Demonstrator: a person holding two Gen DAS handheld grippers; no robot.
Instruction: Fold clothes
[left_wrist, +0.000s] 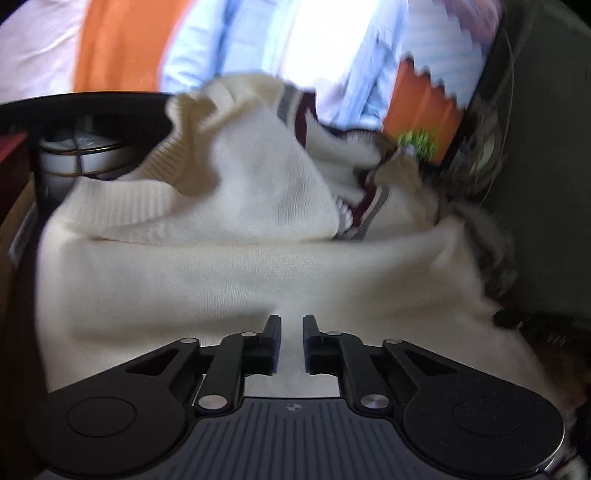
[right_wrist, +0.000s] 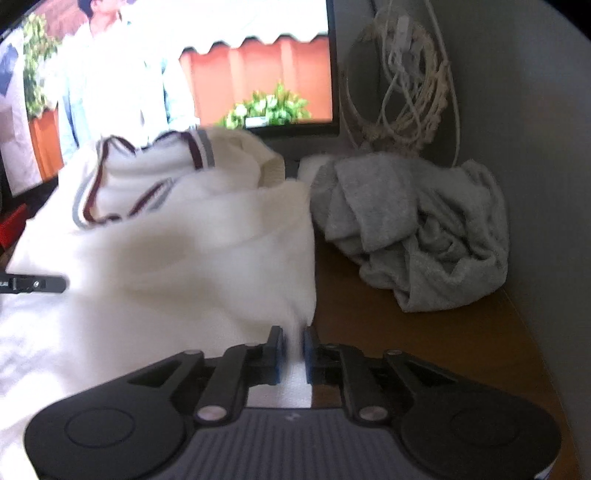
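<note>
A cream knit sweater (left_wrist: 236, 280) with a maroon and grey striped V-neck collar (left_wrist: 365, 210) lies bunched on the wooden table, its ribbed hem folded over at the left. My left gripper (left_wrist: 291, 328) is nearly closed on a raised fold of the sweater's body, and cloth shows in the narrow gap. In the right wrist view the same sweater (right_wrist: 192, 258) spreads to the left, collar (right_wrist: 147, 195) at the back. My right gripper (right_wrist: 293, 343) pinches the sweater's right edge, with white fabric between its fingers.
A crumpled grey garment (right_wrist: 417, 236) sits on the brown table (right_wrist: 424, 354) to the right of the sweater. A lit screen (right_wrist: 221, 66) stands behind, with coiled cables and rope (right_wrist: 399, 85) on the wall beside it. A white round container (left_wrist: 81, 158) sits at far left.
</note>
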